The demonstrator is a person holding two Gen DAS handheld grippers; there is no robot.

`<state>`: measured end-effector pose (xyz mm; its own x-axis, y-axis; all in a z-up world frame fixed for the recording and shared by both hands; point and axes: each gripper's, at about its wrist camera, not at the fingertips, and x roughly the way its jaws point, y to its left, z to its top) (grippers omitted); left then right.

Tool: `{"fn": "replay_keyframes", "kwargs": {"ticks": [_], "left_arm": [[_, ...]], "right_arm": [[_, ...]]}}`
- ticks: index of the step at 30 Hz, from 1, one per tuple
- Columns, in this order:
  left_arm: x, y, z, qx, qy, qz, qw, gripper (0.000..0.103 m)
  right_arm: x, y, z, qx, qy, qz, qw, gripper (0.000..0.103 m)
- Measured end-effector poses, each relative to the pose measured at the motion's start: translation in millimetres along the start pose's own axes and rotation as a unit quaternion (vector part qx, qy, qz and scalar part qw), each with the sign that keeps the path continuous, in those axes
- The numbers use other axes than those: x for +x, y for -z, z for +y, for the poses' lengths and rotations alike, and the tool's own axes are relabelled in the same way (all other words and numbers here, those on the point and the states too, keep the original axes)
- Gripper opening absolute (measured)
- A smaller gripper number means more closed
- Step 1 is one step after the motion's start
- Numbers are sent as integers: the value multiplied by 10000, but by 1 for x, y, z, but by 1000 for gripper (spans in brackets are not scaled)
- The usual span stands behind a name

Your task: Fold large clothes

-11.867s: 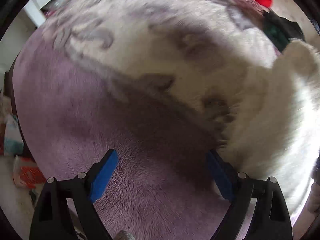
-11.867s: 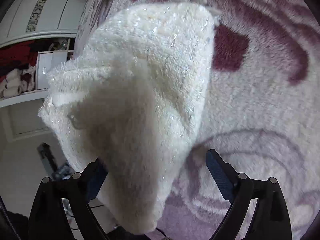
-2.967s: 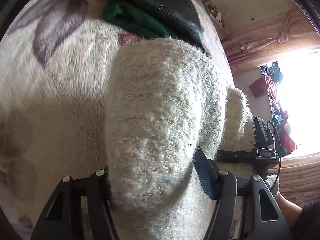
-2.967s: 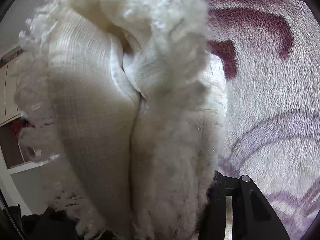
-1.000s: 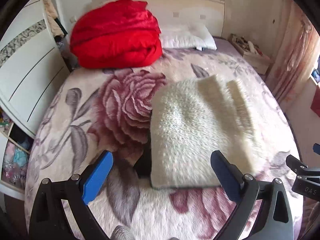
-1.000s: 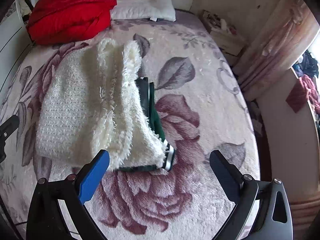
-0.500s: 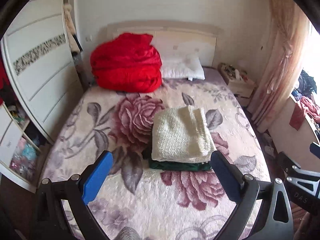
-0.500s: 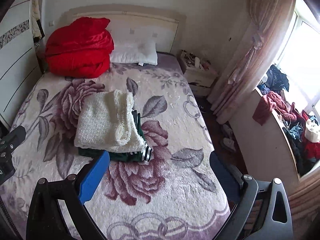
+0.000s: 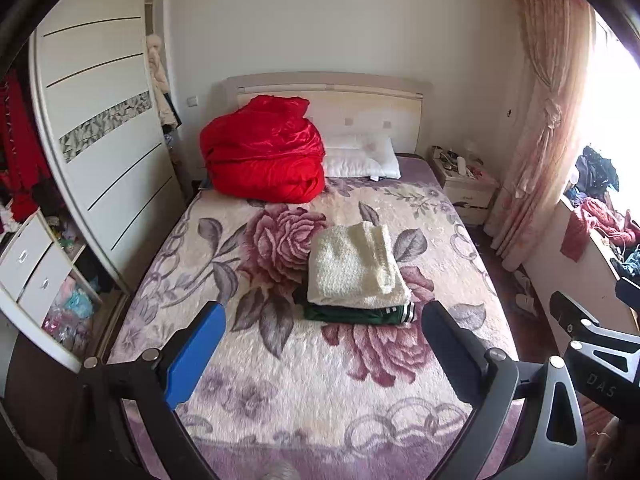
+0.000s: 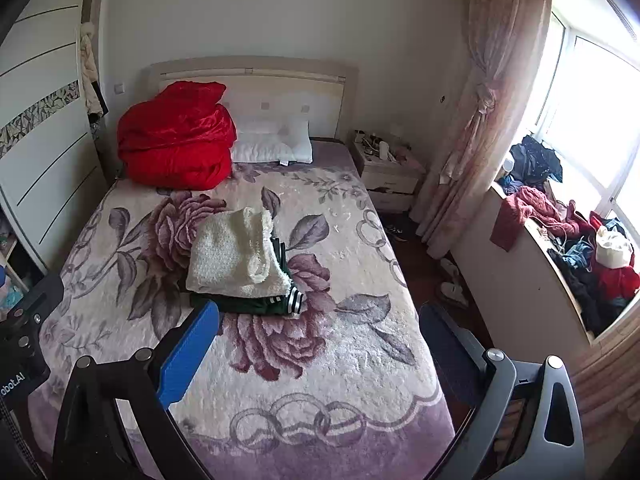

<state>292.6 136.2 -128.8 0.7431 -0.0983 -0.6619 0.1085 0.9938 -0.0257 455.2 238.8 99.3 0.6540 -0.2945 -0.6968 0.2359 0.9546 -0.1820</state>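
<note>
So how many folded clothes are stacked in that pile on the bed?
2 that I can see: a fluffy cream sweater on top and a dark green garment with striped trim beneath it, mid-bed. A dark edge at the pile's left may be a third.

L claw (image 9: 322, 342) & R claw (image 10: 320, 340) agape, empty

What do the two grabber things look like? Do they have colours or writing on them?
Both look alike. The left gripper has black Y-shaped arms with silver round bolts and two flat finger pads; the lit one is bright blue, the other looks dark. The right gripper matches. Its black body shows white letters "DAS" in the left view; the left one's shows "obot.AI".
</note>
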Motion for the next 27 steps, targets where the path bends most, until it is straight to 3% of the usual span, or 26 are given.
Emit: {"fn": "replay_keyframes", "kwargs": {"ticks": [10, 16, 27], "left_arm": [[-41, -2, -4, -103, -9, 206, 9997, 100], [-59, 0, -8, -70, -93, 90, 9999, 100], [-73, 1, -7, -141, -121, 22, 9998, 101]], "right_arm": [[-68, 5, -21, 4, -324, 5, 9995, 102], [-98, 0, -32, -36, -383, -107, 9992, 102], [-121, -6, -39, -107, -519, -178, 9984, 103]]}}
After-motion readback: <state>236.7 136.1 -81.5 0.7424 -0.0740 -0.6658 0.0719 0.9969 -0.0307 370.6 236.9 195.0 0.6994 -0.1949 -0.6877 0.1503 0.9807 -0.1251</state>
